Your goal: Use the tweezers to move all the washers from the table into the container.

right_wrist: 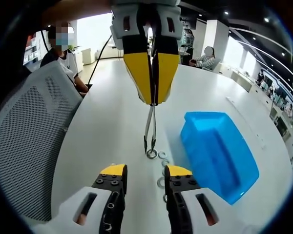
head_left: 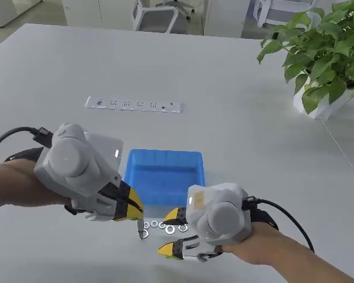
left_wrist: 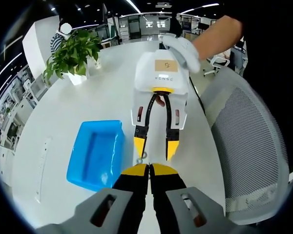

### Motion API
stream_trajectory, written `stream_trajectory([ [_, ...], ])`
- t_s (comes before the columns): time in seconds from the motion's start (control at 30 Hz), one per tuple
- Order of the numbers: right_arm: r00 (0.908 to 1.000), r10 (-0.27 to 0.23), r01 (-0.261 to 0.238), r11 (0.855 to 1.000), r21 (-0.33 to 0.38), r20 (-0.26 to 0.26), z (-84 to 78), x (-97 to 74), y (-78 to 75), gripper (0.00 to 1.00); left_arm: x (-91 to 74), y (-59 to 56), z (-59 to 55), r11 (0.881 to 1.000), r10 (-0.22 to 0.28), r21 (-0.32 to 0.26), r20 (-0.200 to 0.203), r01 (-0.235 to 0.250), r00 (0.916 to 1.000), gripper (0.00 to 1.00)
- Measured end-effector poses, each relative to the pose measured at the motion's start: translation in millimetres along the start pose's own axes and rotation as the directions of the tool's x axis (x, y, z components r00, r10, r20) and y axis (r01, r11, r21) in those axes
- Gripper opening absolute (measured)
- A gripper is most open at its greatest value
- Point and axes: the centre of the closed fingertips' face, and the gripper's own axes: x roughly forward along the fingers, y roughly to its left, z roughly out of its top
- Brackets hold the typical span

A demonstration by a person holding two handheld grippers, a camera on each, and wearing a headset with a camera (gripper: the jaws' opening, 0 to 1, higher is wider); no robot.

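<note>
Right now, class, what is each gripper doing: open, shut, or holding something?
Left gripper: shut on the tweezers.
Right gripper: open, holding nothing.

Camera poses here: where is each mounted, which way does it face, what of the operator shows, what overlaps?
Head view: on the headset, looking forward and down at the table; shows both forearms, left gripper, right gripper.
Left gripper view: on the left gripper, facing the right gripper; own jaws shut.
Right gripper view: on the right gripper, facing the left gripper's tweezers; own jaws open.
Shared by all three: blue container, washers.
</note>
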Motion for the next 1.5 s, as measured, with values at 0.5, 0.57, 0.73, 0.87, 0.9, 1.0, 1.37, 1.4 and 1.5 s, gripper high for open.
stream_trajectory([
  [0.5, 0.9984, 0.042, -0.042, 0.999, -0.006, 0.038, 22.5, 18.8, -2.9, 0.20, -2.9, -1.9, 1.6, 1.000, -0.014, -0.015, 0.005, 0.014, 0.9999, 0.05],
  [0.57, 0.9980, 0.048, -0.048, 0.999, -0.009, 0.040, 23.8, 21.2, -2.3, 0.18, -3.2, -2.9, 2.7, 1.000, -0.017, -0.018, 0.007, 0.017, 0.9998, 0.05],
  [0.73, 0.9980, 0.047, -0.047, 0.999, -0.007, 0.043, 26.5, 25.8, -3.7, 0.17, -3.6, -4.9, 4.7, 1.000, -0.022, -0.021, 0.010, 0.022, 0.9997, 0.05],
  [0.87, 0.9981, 0.049, -0.049, 0.999, -0.007, 0.037, 27.2, 28.6, -5.1, 0.13, -4.1, -6.2, 5.6, 0.999, -0.025, -0.023, 0.010, 0.025, 0.9996, 0.05],
  [0.9, 0.9982, 0.048, -0.048, 0.999, -0.007, 0.036, 27.3, 29.0, -5.8, 0.12, -4.3, -6.3, 5.5, 0.999, -0.025, -0.023, 0.009, 0.025, 0.9997, 0.05],
  [1.0, 0.9980, 0.054, -0.054, 0.999, -0.009, 0.034, 27.2, 29.7, -4.6, 0.12, -4.7, -6.4, 5.0, 0.999, -0.025, -0.023, 0.008, 0.025, 0.9997, 0.05],
  [1.37, 0.9983, 0.054, -0.054, 0.999, -0.001, 0.023, 26.9, 30.1, -4.0, 0.09, -4.9, -6.3, 4.1, 0.999, -0.024, -0.023, 0.004, 0.025, 0.9997, 0.06],
  [1.4, 0.9983, 0.053, -0.053, 0.999, 0.003, 0.023, 26.9, 30.2, -4.2, 0.09, -4.8, -6.1, 4.0, 1.000, -0.023, -0.022, 0.003, 0.023, 0.9997, 0.06],
  [1.5, 0.9984, 0.052, -0.052, 0.999, 0.011, 0.021, 26.9, 30.5, -4.5, 0.08, -3.5, -5.8, 1.7, 1.000, -0.023, -0.011, -0.008, 0.022, 0.9997, 0.06],
])
